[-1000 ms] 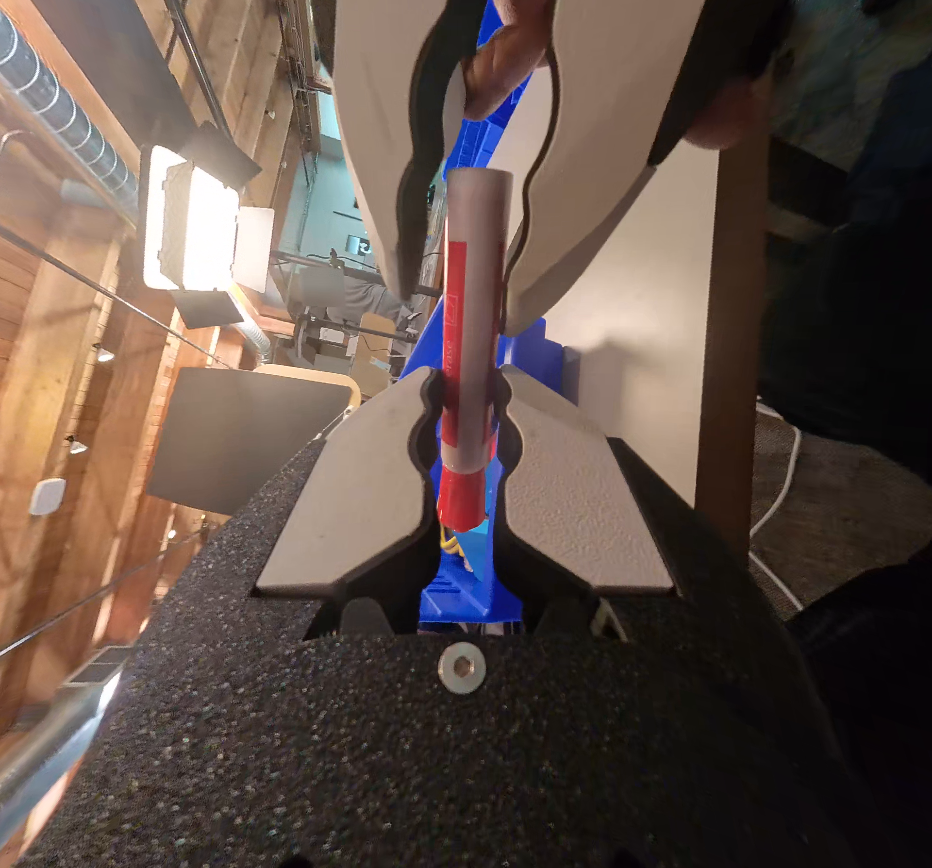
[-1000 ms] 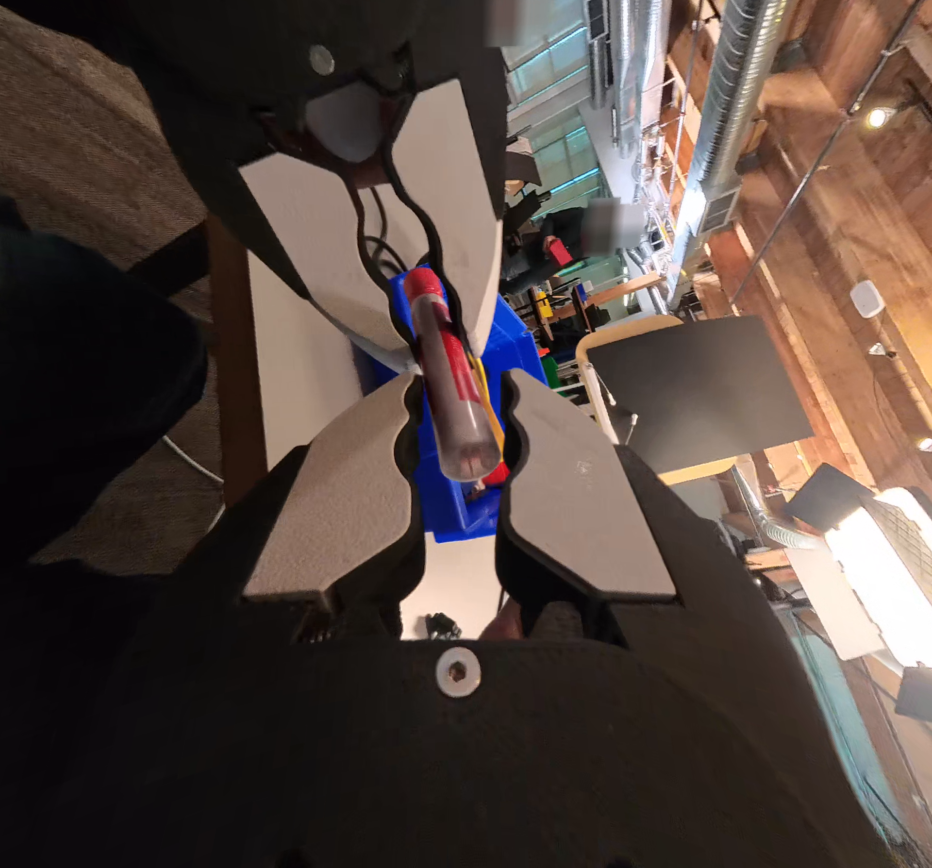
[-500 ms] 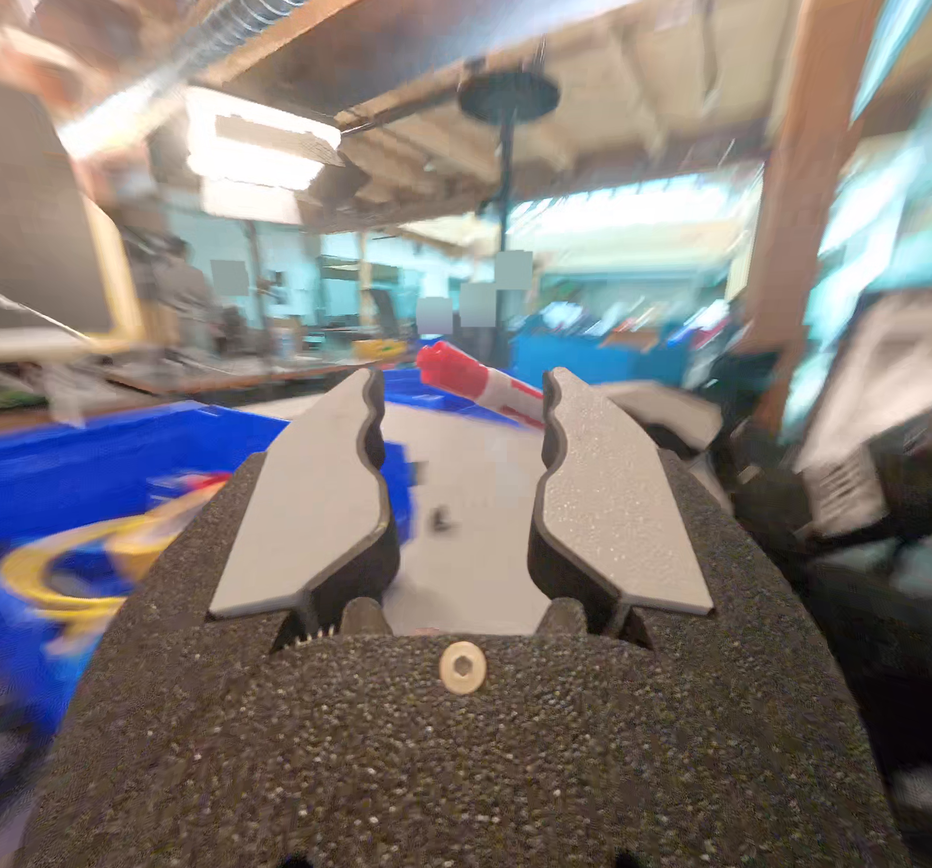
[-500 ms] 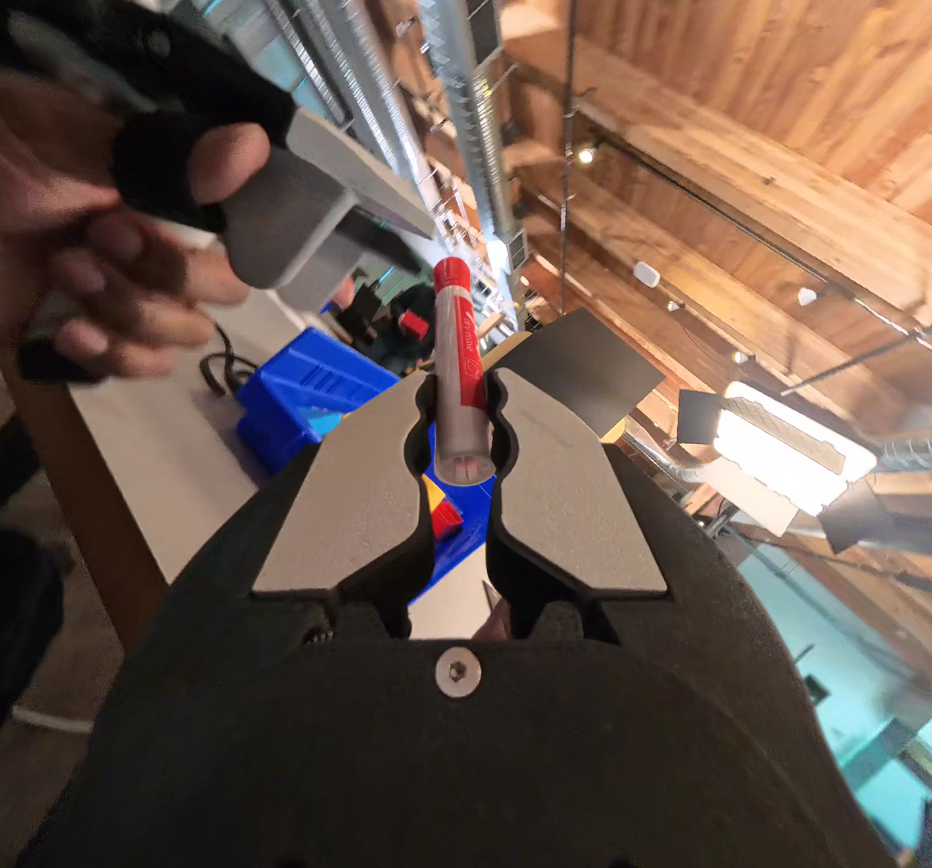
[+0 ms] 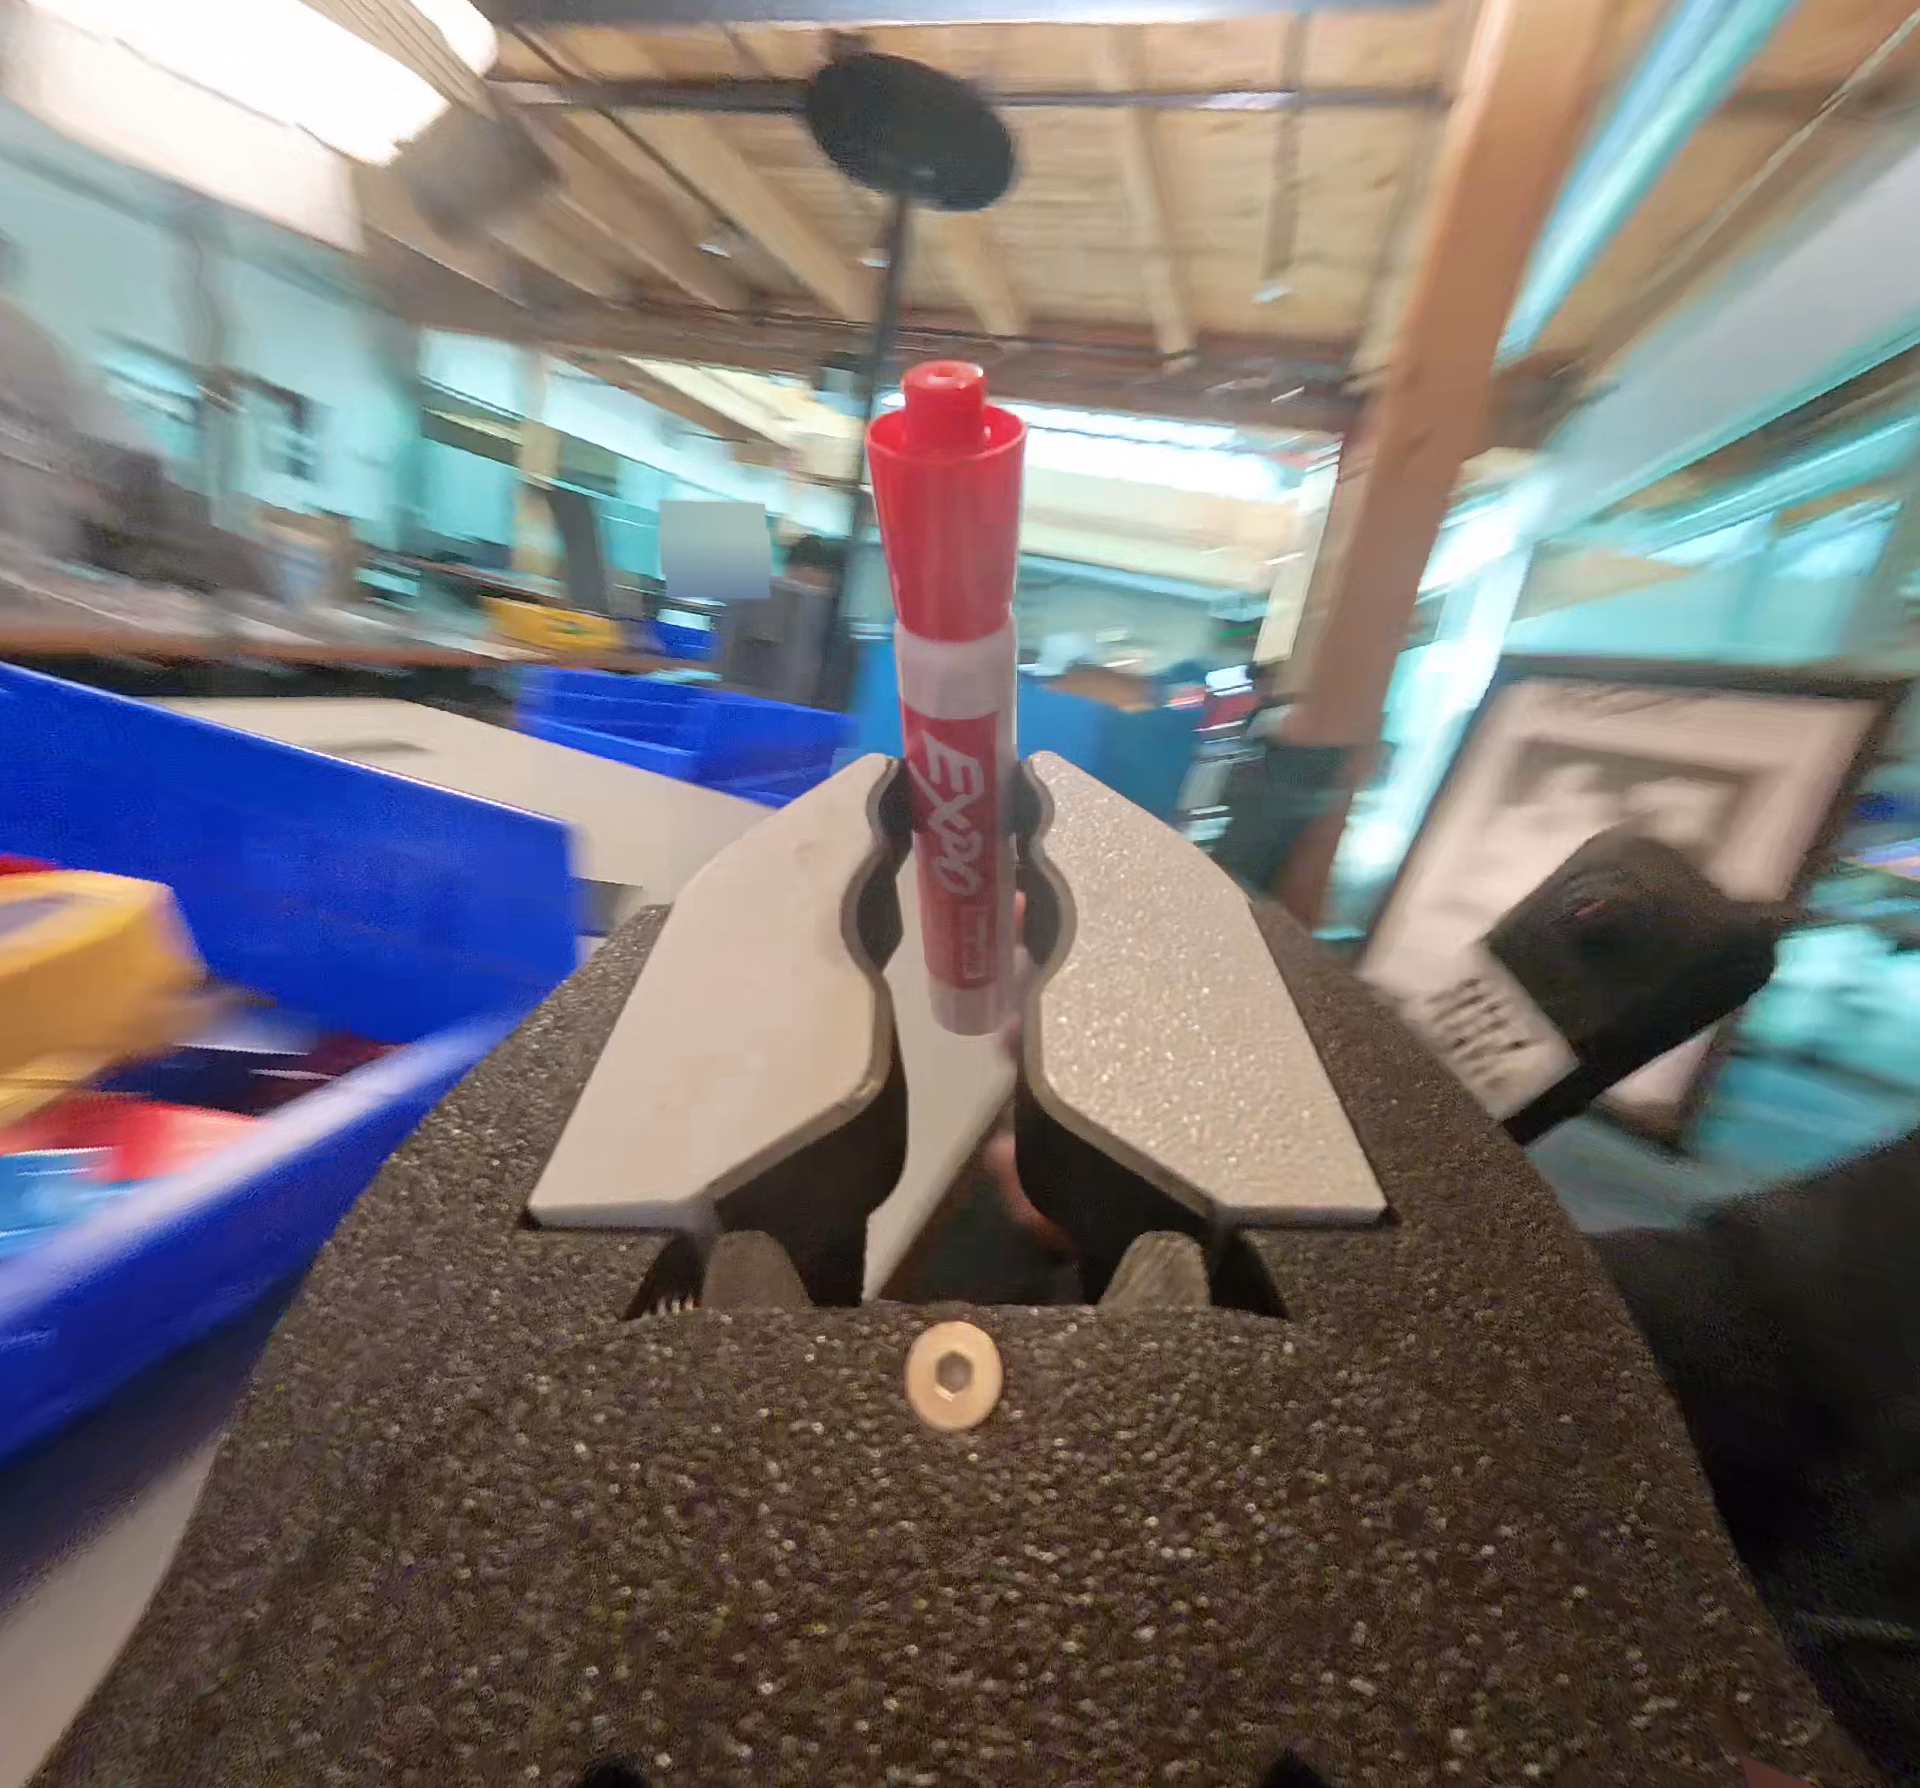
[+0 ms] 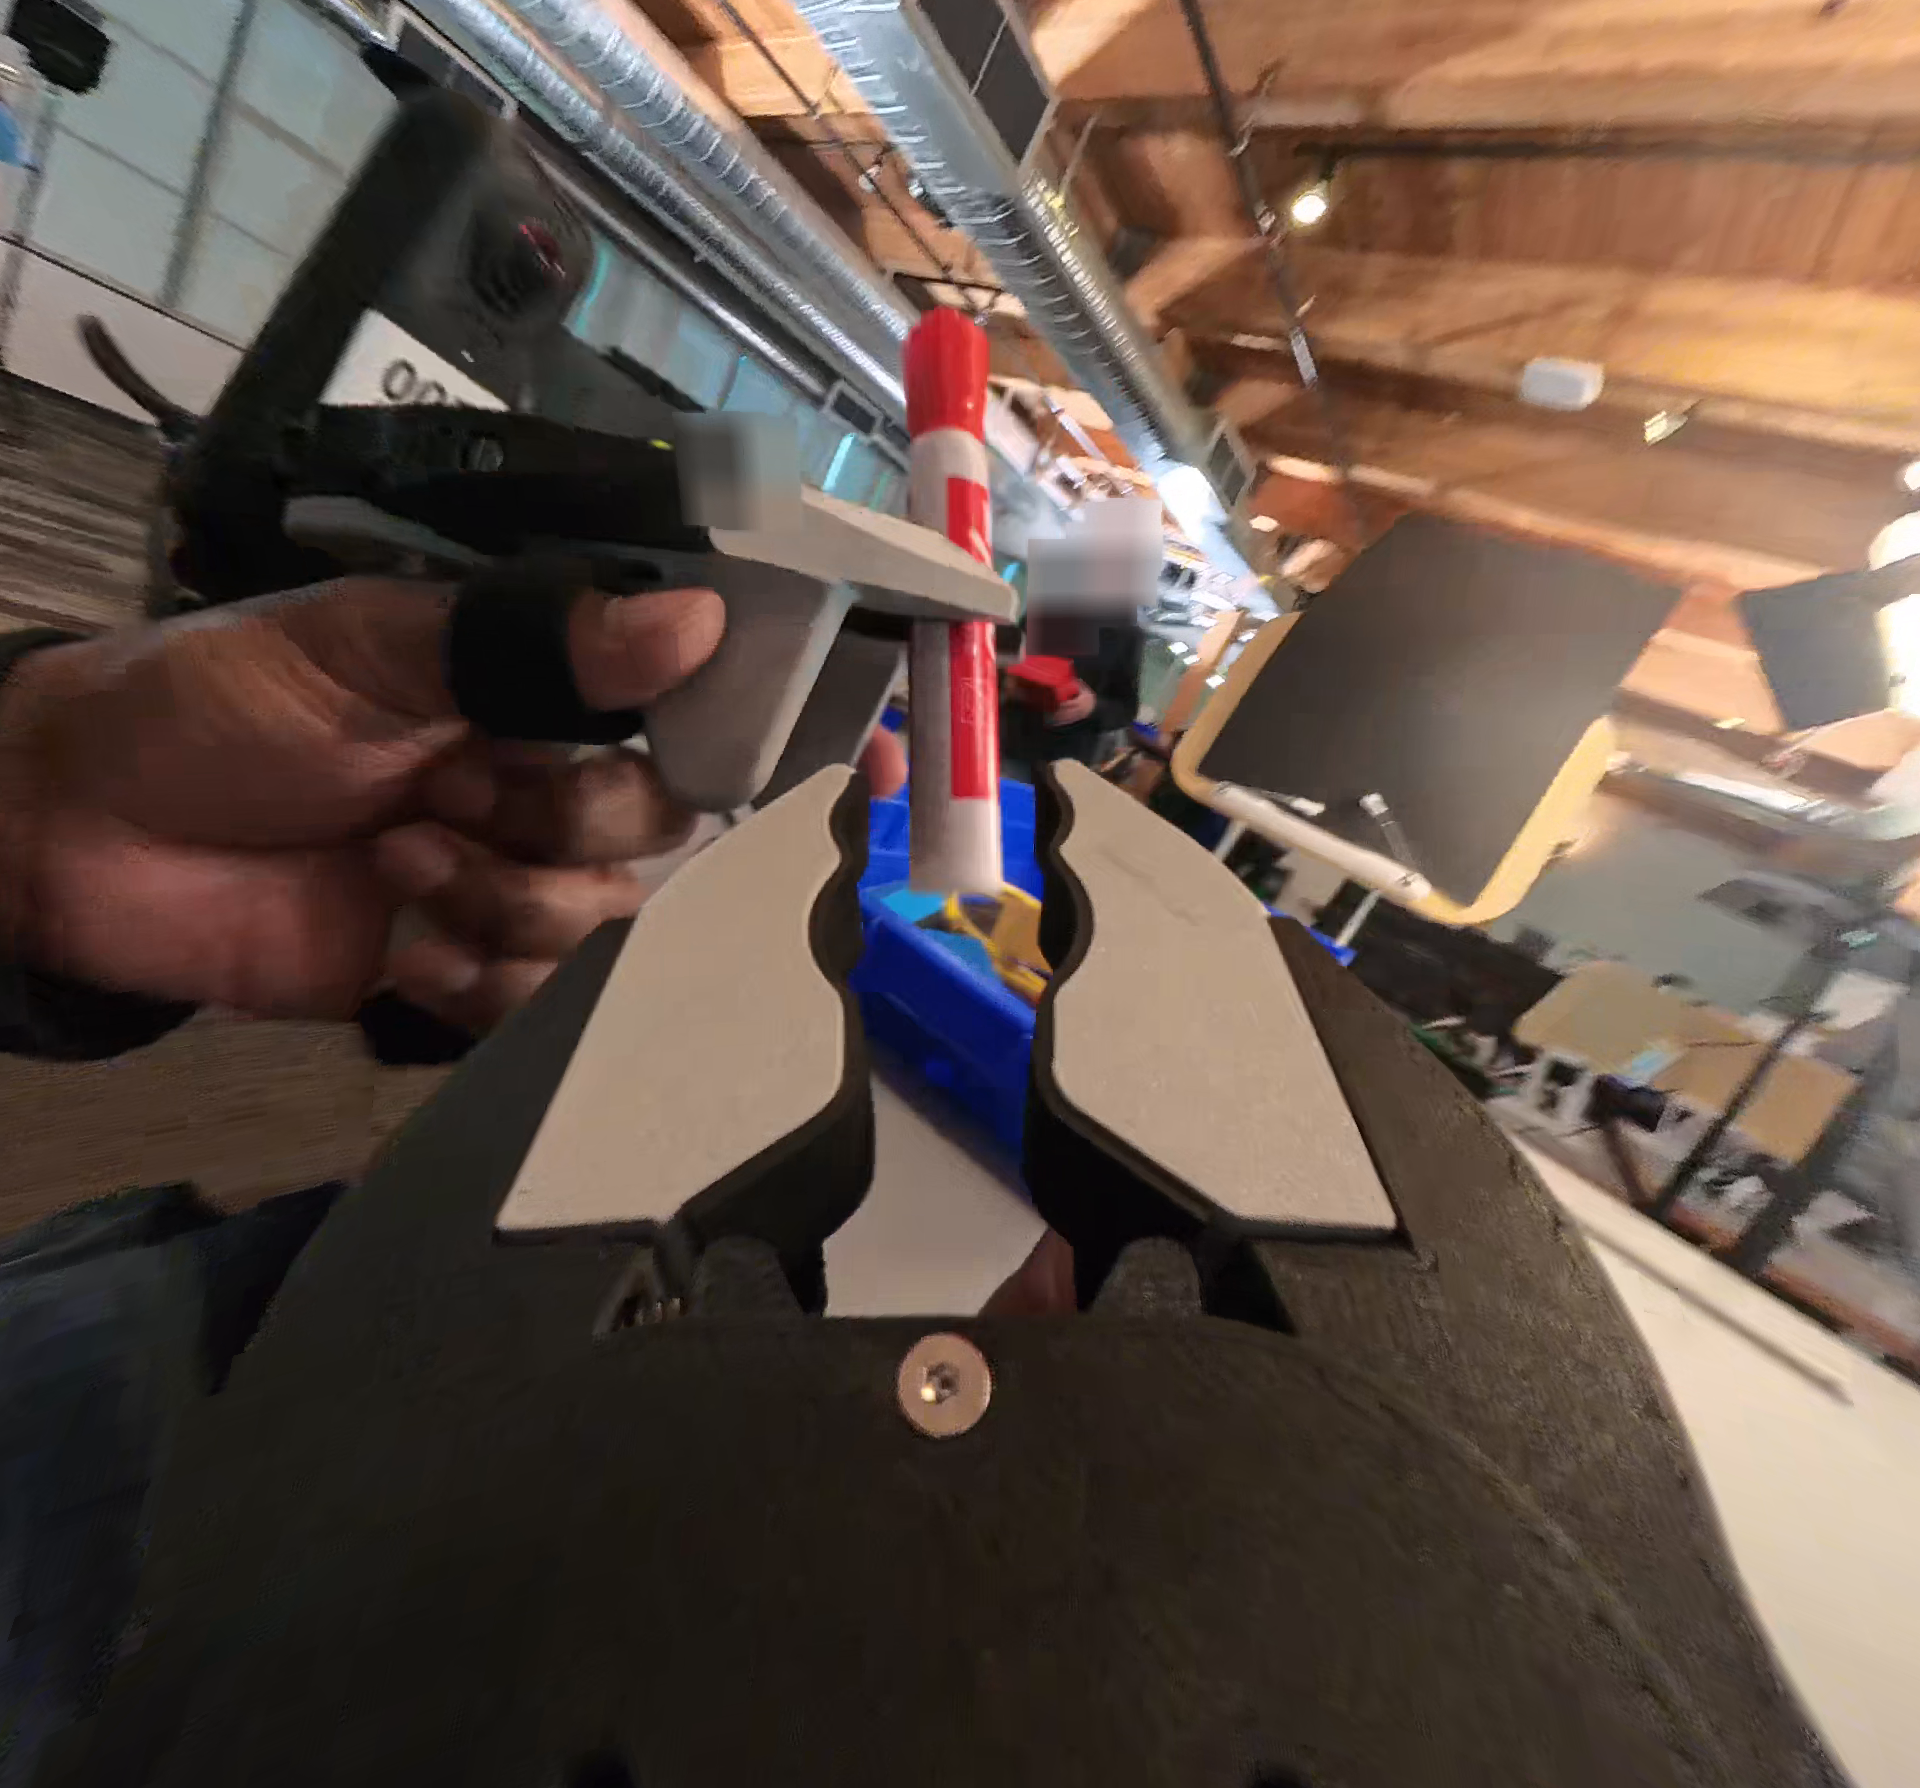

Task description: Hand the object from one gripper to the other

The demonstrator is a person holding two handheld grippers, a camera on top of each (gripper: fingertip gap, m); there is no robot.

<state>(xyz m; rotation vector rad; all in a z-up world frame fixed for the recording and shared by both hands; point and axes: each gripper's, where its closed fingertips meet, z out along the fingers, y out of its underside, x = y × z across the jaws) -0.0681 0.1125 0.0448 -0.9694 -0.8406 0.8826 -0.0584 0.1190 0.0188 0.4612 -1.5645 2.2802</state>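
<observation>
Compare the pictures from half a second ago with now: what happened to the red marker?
The red marker changed holders. The left claw came back and closed on it, and the right claw let go and opened. The marker stayed upright, capped end up.

Open air above marker, blue bin lower left

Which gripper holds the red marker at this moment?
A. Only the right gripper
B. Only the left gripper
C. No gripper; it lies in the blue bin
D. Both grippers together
B: the left gripper is closed on the red marker, while the right gripper stands open, its fingers apart from the marker's lower end.
</observation>
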